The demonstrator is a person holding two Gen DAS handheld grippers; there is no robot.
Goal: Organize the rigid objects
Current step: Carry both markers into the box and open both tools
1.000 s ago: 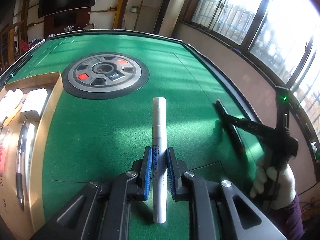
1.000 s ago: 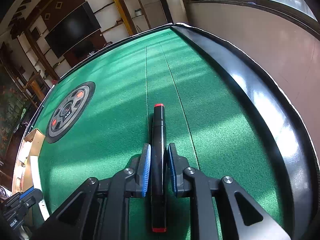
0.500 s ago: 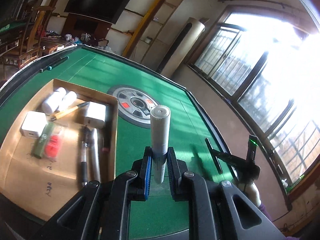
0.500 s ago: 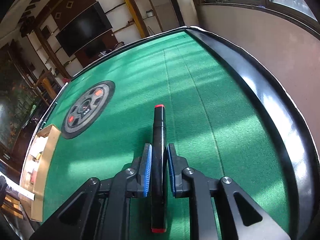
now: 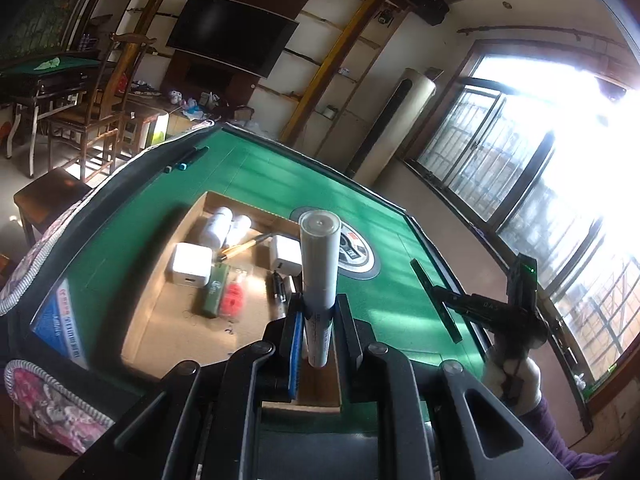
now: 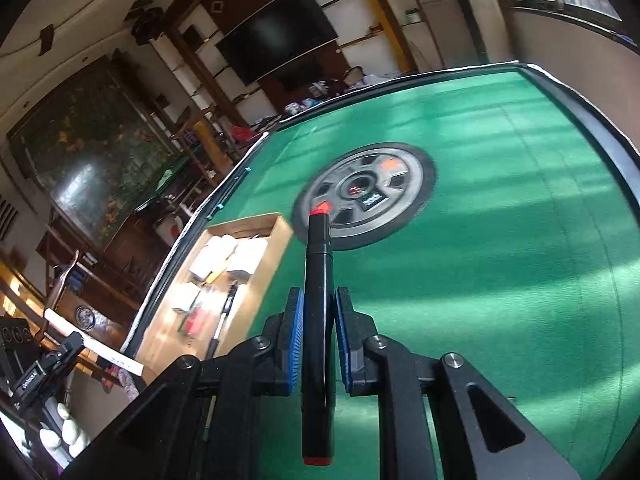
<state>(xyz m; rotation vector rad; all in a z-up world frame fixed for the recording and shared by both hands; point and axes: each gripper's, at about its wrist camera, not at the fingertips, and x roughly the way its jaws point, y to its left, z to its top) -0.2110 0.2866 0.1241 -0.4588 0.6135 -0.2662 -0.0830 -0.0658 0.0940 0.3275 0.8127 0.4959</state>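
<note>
Green felt table (image 5: 256,176), TV wall, left jaws clamp white marker (image 5: 319,276), right clamp black marker (image 6: 317,320)

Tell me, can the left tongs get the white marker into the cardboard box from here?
Probably yes: the left tongs hold the white marker just above the cardboard box, nothing between.
</note>
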